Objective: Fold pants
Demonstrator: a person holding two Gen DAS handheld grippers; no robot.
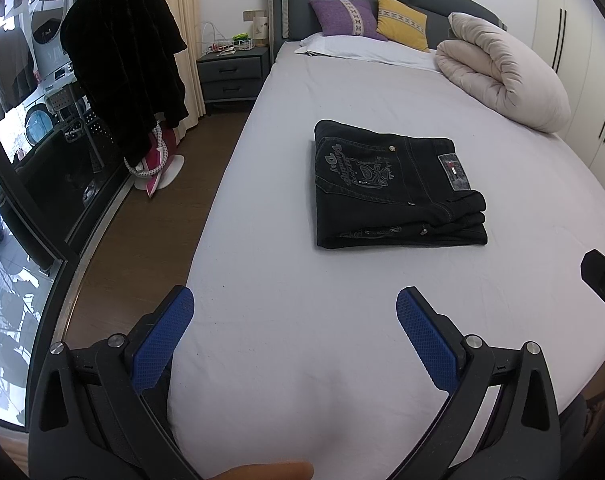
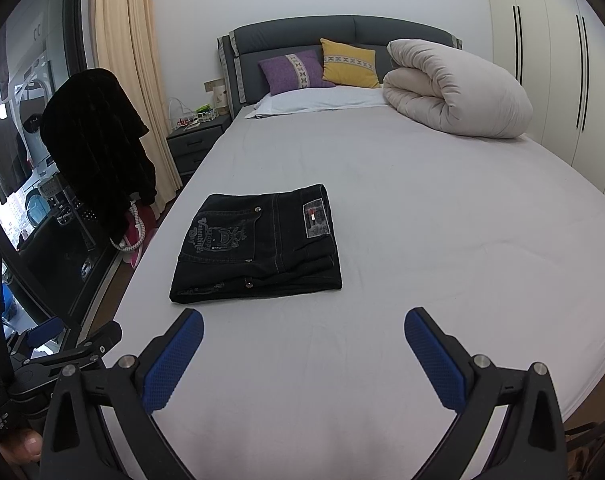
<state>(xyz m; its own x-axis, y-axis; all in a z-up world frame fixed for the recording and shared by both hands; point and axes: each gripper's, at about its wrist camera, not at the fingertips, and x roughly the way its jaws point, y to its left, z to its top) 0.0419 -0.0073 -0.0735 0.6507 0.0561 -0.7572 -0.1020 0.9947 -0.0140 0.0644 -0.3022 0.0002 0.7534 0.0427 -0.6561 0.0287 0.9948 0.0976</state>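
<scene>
I saw one pair of black denim pants (image 1: 398,184) folded square, maybe four layers; left tongs (image 1: 294,312) and right tongs (image 2: 304,332) both gaped, holding nothing.

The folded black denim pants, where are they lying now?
In both wrist views, the folded black denim pants lie on the grey bed sheet, mid-bed, ahead of both open grippers.

black pants (image 1: 398,186) | folded compact, pocket side up | flat on bed

Both wrist views look up the bed (image 1: 302,360) from its foot, sharing the pants (image 1: 394,184) and headboard (image 2: 338,36)
</scene>
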